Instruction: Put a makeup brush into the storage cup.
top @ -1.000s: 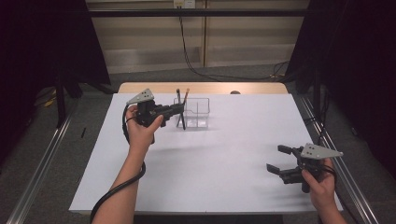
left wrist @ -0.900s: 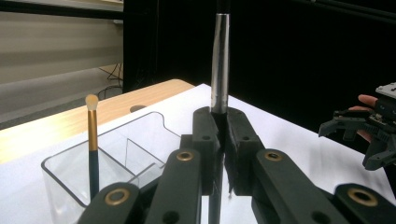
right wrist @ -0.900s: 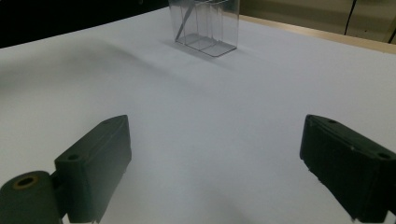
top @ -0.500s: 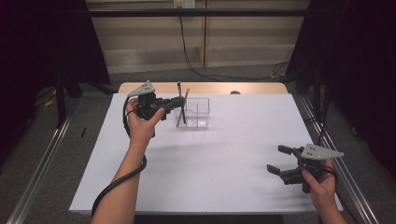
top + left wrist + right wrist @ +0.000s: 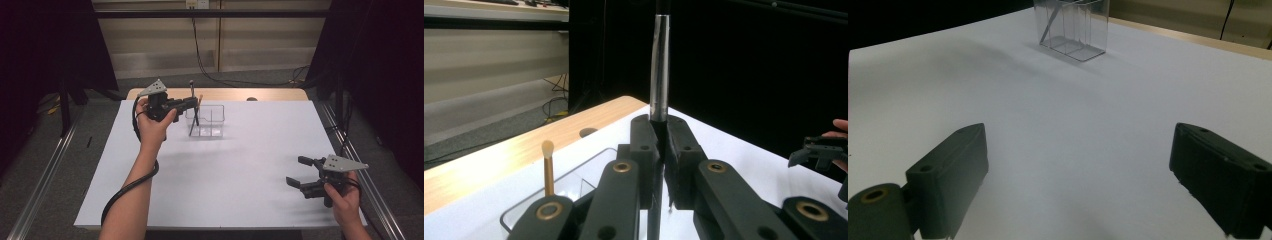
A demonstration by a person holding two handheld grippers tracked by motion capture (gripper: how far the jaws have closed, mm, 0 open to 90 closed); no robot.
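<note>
Left gripper (image 5: 192,102) at the far left of the white table (image 5: 250,200), jaws clamped tight on a dark, slim brush (image 5: 659,65) with a silver collar, held upright. Brush's lower end reaches down into the left compartment of a clear plastic box (image 5: 212,122). A second, wooden-handled brush (image 5: 547,167) stands in the same box, just left of the jaws. Right gripper (image 5: 300,172) at the near right corner, well apart from the box, jaws wide open, nothing between them.
</note>
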